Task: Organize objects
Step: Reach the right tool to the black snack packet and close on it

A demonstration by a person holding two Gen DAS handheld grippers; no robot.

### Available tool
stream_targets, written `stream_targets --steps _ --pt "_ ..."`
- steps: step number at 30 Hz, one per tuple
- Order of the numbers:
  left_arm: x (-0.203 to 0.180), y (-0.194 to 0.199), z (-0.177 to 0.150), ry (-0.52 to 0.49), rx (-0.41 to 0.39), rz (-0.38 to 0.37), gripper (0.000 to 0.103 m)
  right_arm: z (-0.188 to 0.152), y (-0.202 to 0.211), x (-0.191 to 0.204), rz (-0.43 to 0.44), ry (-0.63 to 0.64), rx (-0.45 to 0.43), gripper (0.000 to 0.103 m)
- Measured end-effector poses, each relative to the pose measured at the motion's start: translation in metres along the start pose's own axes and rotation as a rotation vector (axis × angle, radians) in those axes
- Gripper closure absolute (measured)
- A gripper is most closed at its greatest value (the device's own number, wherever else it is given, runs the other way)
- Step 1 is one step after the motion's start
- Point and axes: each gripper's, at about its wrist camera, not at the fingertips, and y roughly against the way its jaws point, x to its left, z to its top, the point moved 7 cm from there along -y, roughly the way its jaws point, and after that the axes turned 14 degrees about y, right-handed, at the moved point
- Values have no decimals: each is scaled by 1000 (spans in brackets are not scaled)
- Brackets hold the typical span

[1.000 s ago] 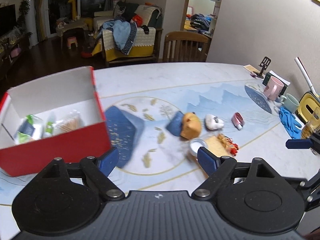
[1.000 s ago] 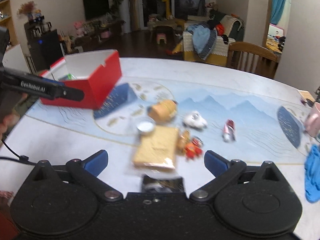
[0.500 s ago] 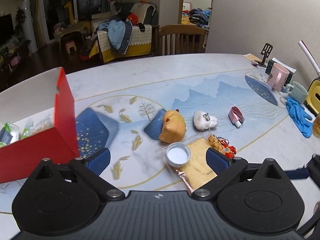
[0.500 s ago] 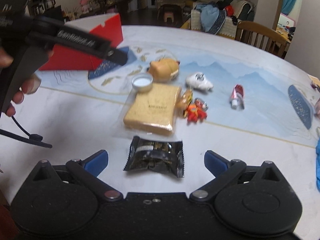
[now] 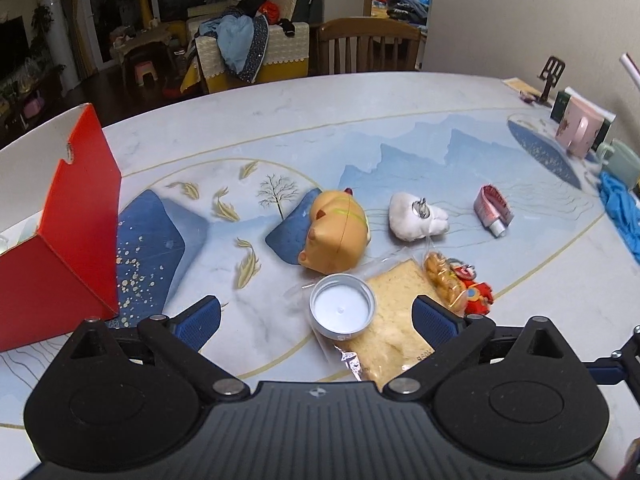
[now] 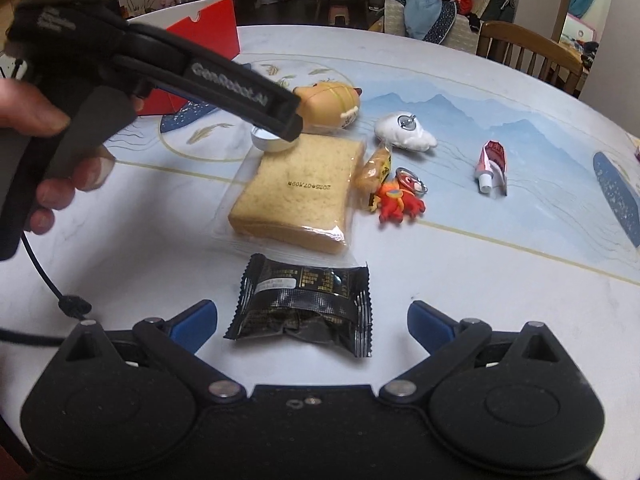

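My left gripper (image 5: pixel 316 316) is open and empty, with a white jar lid (image 5: pixel 343 306) between its fingers on the table. The lid rests against a wrapped bread slice (image 6: pixel 298 192). An orange toy (image 5: pixel 336 236), a white plush keychain (image 5: pixel 416 220), a red figure keychain (image 6: pixel 398 198), a small snack pack (image 6: pixel 374 172) and a red tube (image 5: pixel 493 210) lie around. My right gripper (image 6: pixel 312 320) is open and empty, straddling a black snack packet (image 6: pixel 304 306). The red box (image 5: pixel 60 248) stands at the left.
A pink mug (image 5: pixel 578 132), a green mug (image 5: pixel 622 158) and a blue cloth (image 5: pixel 622 212) sit at the table's right edge. A wooden chair (image 5: pixel 368 46) stands behind the table. The left gripper's body (image 6: pixel 160 68) and hand cross the right wrist view.
My left gripper moved right, away from the red box, and closed in on the white lid. My right gripper came down and forward to the black snack packet.
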Motion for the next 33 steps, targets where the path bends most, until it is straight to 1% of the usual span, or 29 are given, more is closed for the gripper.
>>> stream_targets --steps 2,7,10,12,13,15,17,19,21,23,25,28,33 --pt "0 -6 -1 -3 9 12 1 0 -2 0 26 -16 3 3" --pt "-1 -14 -1 6 22 8 1 2 -6 2 51 -14 9 10" --pt "2 -18 -1 39 34 8 2 4 -6 2 53 -9 8 13" --pt "1 -19 0 42 34 -4 2 5 -7 2 53 -8 8 16" --pt "0 -19 0 34 31 -7 4 5 -7 2 54 -7 9 18" --pt "-3 -19 0 11 30 -16 12 4 -8 2 51 -4 14 19" --pt "-7 -19 -1 -8 37 -25 31 4 -9 2 47 -1 20 21" --pt "-10 -20 -3 -20 47 -34 42 3 -9 1 45 -2 24 27" --pt "-11 -20 -4 -22 46 -43 46 2 -8 1 43 -5 24 29" --pt "-12 -19 -4 -17 51 -61 58 2 -8 0 40 -3 25 30" --pt "-11 -19 -4 -12 52 -64 62 2 -7 0 35 0 25 35" --pt "-10 -18 -3 -9 49 -66 63 1 -5 0 32 -5 23 40" --pt "-7 -15 -3 -13 49 -67 64 -1 2 -4 18 -26 16 43"
